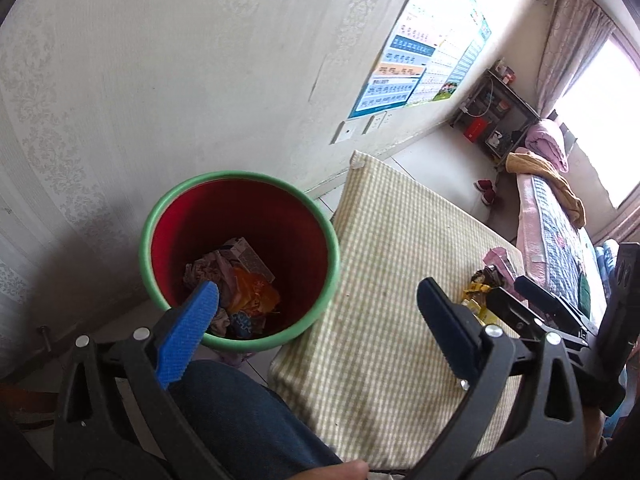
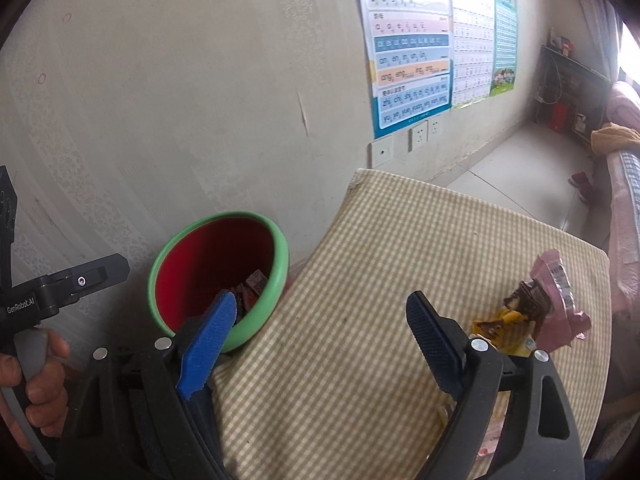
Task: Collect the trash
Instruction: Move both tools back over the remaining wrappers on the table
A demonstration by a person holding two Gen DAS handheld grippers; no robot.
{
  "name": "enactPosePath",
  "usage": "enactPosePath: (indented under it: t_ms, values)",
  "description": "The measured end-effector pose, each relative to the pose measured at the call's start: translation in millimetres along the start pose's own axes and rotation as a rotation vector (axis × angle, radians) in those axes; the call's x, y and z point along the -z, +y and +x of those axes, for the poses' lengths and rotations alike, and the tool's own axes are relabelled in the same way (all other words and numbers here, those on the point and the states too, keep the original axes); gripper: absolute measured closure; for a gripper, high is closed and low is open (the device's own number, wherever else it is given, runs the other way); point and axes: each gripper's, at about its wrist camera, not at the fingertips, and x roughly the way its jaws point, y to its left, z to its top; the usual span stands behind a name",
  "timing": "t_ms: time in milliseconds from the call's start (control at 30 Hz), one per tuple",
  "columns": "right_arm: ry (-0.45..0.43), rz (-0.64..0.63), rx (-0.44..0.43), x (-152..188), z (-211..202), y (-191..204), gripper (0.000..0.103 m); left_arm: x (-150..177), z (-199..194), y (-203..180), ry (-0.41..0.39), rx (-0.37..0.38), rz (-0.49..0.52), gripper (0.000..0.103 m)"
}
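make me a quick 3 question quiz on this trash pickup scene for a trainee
1. True or false: the green-rimmed bin already holds trash.
2. Where do the remaining wrappers lie? A) on the floor B) on the checked tabletop C) in the bin
3. How do the jaws of the left gripper and right gripper stand?

Key: 1 true; 2 B; 3 both open, holding nothing.

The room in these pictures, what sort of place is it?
Most likely a bedroom in a family home: a bed with pink bedding stands under a curtained window, children's learning charts hang on the wall, and a bin of rubbish sits beside a checked-cloth table.
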Motion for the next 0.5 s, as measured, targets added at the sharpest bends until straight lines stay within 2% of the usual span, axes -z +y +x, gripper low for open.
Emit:
enactPosePath:
  t_ms: [500]
  values:
    - [-0.066,0.205,0.177,52.6,-81.6,-127.8,0.019,24.6,19.0,-130.5,0.041,0.122,0.195,0.006]
